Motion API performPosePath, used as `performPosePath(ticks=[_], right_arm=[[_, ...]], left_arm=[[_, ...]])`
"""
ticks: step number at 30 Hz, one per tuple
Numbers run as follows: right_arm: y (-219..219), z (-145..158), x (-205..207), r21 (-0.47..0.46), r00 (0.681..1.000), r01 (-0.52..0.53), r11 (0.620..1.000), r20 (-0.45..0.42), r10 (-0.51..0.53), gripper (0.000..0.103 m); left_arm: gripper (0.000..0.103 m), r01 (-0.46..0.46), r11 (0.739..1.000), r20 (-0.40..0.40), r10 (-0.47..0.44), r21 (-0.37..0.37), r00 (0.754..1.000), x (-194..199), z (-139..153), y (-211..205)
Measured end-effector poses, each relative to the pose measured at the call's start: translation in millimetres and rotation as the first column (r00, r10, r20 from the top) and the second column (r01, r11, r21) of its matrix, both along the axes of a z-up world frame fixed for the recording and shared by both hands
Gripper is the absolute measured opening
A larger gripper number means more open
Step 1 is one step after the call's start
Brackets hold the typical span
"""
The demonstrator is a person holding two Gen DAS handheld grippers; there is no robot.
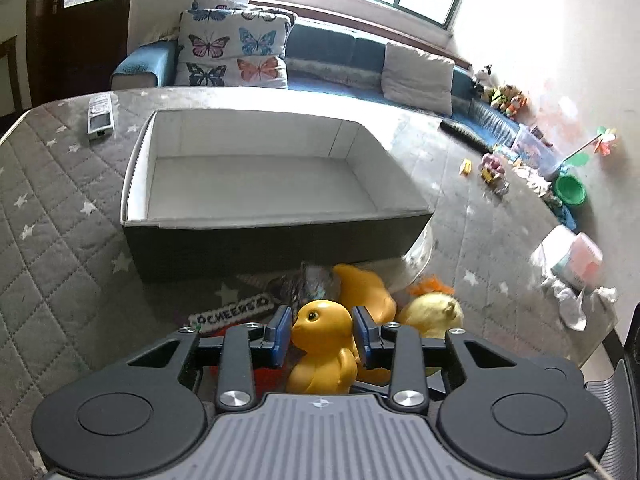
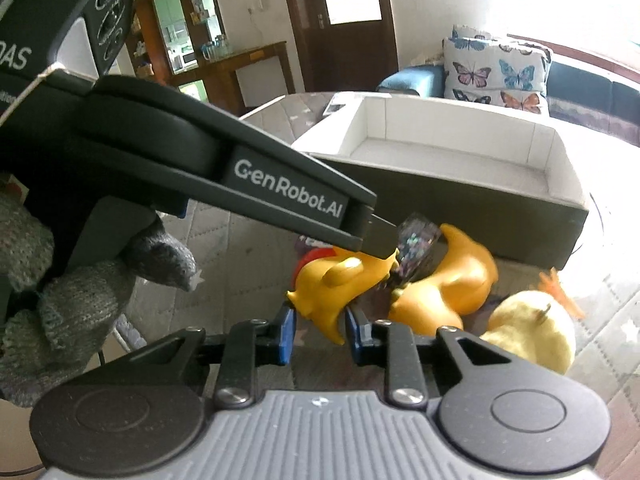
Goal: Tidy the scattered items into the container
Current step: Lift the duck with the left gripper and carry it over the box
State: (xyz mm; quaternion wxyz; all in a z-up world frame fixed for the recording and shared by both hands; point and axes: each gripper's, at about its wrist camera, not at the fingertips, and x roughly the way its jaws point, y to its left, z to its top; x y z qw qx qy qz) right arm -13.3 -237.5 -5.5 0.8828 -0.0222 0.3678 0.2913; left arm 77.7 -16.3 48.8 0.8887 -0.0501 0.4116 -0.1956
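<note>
A yellow toy duck (image 1: 324,364) stands on the quilted grey table in front of the open grey box (image 1: 276,236) with a white lining. My left gripper (image 1: 322,332) has its blue pads pressed on both sides of the duck's head. In the right wrist view my right gripper (image 2: 320,330) is shut on the lower end of the same duck (image 2: 340,280), and the left gripper's fingers (image 2: 376,242) reach it from the upper left. A second, more orange duck (image 2: 460,276), a pale yellow plush chick (image 2: 528,328) and a glittery item (image 2: 416,248) lie just behind.
A knit-gloved hand (image 2: 60,300) holds the left gripper's body. A beaded "CHEERS" strip (image 1: 232,312) lies left of the duck. A remote (image 1: 99,116) sits at the table's far left, tissues and a packet (image 1: 576,272) at the right edge. A sofa with butterfly pillows (image 1: 232,48) stands behind.
</note>
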Motion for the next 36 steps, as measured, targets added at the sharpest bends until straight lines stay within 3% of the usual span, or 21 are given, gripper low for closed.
performPosePath(ticks=[7, 15, 21, 27, 36], right_arm=[[-7.1, 24.3, 16.4, -0.002, 0.996, 0.011, 1.000, 0.089, -0.011, 0.025], [-12.7, 40.0, 81.3, -0.016, 0.990, 0.032, 0.999, 0.141, -0.030, 0.024], [-21.5, 38.9, 133.7, -0.035, 0.993, 0.043, 0.998, 0.110, -0.039, 0.024], [-24.0, 17.4, 172.3, -0.082, 0.999, 0.041, 0.996, 0.036, -0.038, 0.024], [-17.0, -15.7, 198.2, -0.152, 0.998, 0.004, 0.988, -0.059, -0.013, 0.024]], left_arm=[[0.036, -0.003, 0.999, 0.049, 0.005, -0.050, 0.999, 26.5, 24.8, -6.1], [0.036, 0.010, 0.998, 0.075, -0.005, -0.062, 0.997, 87.8, 39.7, -29.6], [0.036, 0.007, 0.996, 0.043, -0.003, -0.094, 0.999, 139.0, 31.1, -46.1], [0.036, -0.021, 0.993, -0.035, 0.017, -0.116, 0.999, 179.2, 6.2, -54.4], [0.036, -0.059, 0.990, -0.137, 0.042, -0.129, 0.990, 203.1, -28.0, -51.7]])
